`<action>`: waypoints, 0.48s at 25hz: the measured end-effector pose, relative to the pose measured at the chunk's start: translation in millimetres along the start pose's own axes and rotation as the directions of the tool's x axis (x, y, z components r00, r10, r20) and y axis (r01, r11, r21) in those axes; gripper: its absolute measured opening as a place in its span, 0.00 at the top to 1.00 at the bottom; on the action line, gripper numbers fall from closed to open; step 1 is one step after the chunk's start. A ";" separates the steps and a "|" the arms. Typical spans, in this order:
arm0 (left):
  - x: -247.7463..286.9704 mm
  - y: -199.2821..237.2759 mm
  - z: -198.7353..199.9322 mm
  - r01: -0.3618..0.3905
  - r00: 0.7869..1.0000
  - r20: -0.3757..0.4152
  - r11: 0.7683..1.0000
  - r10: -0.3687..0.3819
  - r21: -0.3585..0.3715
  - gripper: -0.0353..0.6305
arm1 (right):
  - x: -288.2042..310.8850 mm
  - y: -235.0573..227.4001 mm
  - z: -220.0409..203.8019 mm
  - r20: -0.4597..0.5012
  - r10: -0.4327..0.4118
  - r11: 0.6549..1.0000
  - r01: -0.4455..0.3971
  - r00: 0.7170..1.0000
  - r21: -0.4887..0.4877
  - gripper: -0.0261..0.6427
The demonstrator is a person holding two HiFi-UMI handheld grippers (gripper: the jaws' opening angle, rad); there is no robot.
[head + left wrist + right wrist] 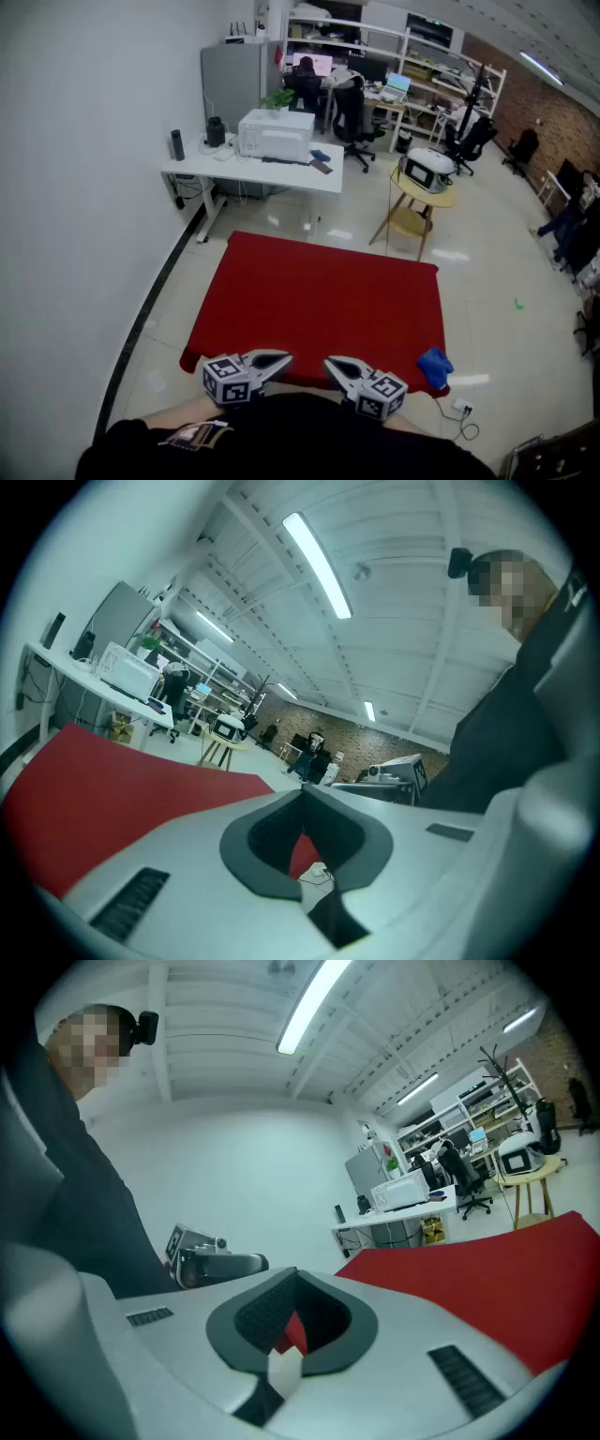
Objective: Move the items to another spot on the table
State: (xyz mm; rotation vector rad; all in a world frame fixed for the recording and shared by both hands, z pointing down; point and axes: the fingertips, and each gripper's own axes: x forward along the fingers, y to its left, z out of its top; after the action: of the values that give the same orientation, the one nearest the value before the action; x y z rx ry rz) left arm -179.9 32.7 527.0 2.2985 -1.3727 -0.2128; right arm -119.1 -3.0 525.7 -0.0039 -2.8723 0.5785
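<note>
left gripper (284,358) and right gripper (331,363): fingers pressed together, empty, at near edge of red table (319,291). only head view shows blue item (435,364) at right edge.

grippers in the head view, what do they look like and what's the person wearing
The left gripper and right gripper are both pale grey, with tapered jaws and dark ribbed pads. Each carries a cube with black-and-white square markers. The person wears a black top.
</note>
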 end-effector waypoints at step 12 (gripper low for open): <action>-8.4 7.7 1.1 0.031 0.999 0.005 0.999 -0.031 -0.016 0.96 | 11.6 1.2 -2.5 0.003 -0.018 1.000 0.018 1.000 0.001 0.97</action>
State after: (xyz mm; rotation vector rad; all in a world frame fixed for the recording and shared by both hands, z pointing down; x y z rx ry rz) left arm -190.6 36.5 528.7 2.3093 -1.3336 -0.2384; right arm -130.0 -0.4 529.9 0.0226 -2.8724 0.5766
